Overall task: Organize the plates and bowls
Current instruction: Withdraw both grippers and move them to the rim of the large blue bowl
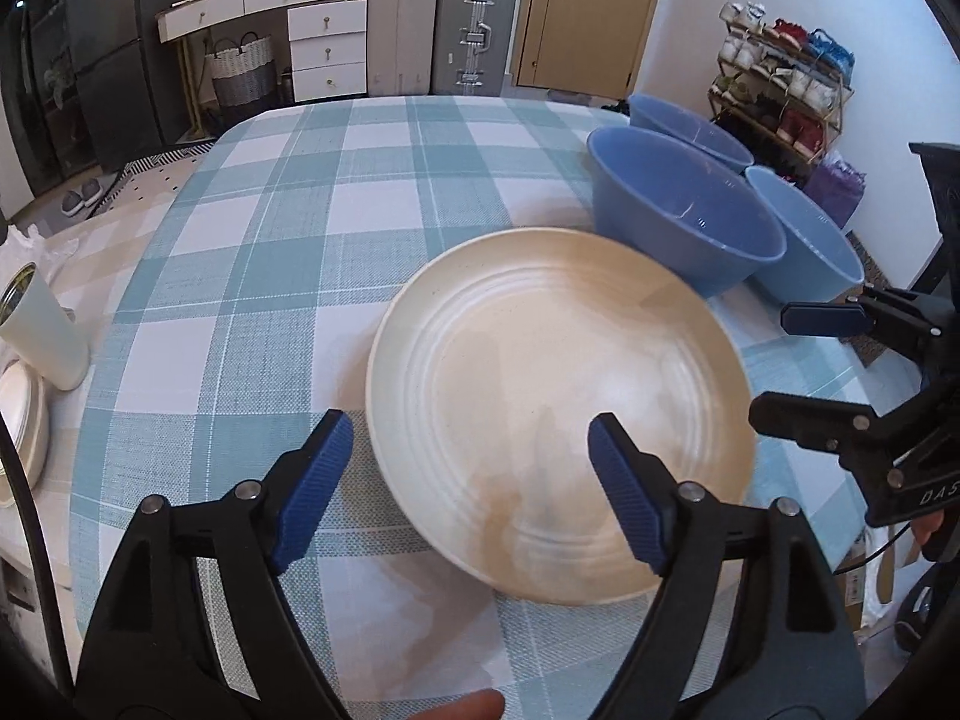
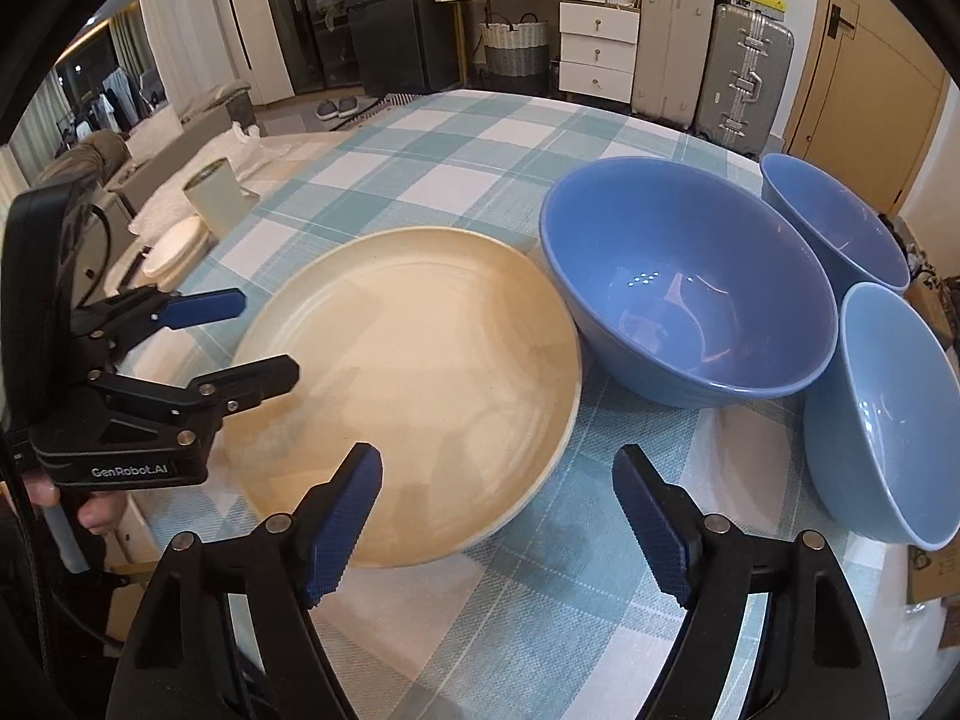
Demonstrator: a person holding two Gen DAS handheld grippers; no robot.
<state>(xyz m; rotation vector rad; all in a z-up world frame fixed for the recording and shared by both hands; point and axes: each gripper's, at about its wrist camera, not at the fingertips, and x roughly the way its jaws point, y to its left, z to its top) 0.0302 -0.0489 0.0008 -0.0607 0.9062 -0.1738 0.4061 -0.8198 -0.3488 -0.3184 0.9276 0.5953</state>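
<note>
my bench (image 1: 360,192) is covered with a teal and white checked cloth, and past its far edge i see a white chest of drawers (image 1: 327,51), two hard suitcases (image 1: 441,30), a woven basket (image 1: 243,72) and a wooden door (image 1: 591,12). the cream plate (image 1: 558,414) lies flat on the cloth near me, empty. just behind it to the right sits the big blue bowl (image 1: 684,210), its wall close against the plate's rim; i cannot tell if they touch. two smaller blue bowls (image 1: 804,234) stand behind and beside it, close together.

my left tool (image 1: 471,468) is spread wide, with nothing between its pads; the plate's near left rim lies in the gap between the fingers. my right tool (image 2: 498,525) is also spread and holds nothing, above the cloth just beside the plate's right edge.

only the left wrist view gives me the shoe rack (image 1: 780,84) against the right wall. only the right wrist view shows the insides of all three bowls, empty, and a dark fridge (image 2: 384,18) at the back. both views catch a pale cup (image 2: 219,195) next to a small stack of white dishes (image 2: 177,249) at the bench's left edge, well apart from the plate. each camera also sees the other tool, open, at its side of the plate.
</note>
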